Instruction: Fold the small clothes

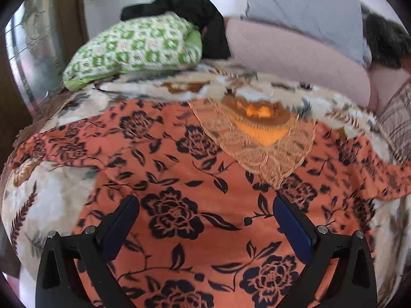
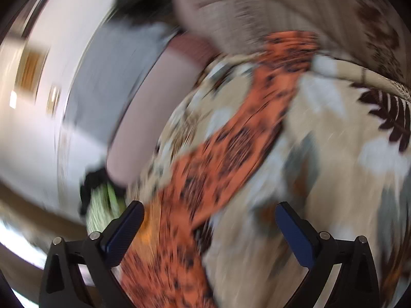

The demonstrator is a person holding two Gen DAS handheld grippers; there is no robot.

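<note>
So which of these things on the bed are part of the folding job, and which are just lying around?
Job: orange black-flowered cotton garment; left gripper; right gripper, both open.

Lying about: green-and-white patterned pillow; black crumpled cloth; cream floral blanket; pink bolster.

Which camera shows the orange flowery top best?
The left wrist view: the orange flowery top lies spread flat and sharp there, lace neckline visible, beneath the open left gripper. The right wrist view shows only a blurred strip of it.
</note>
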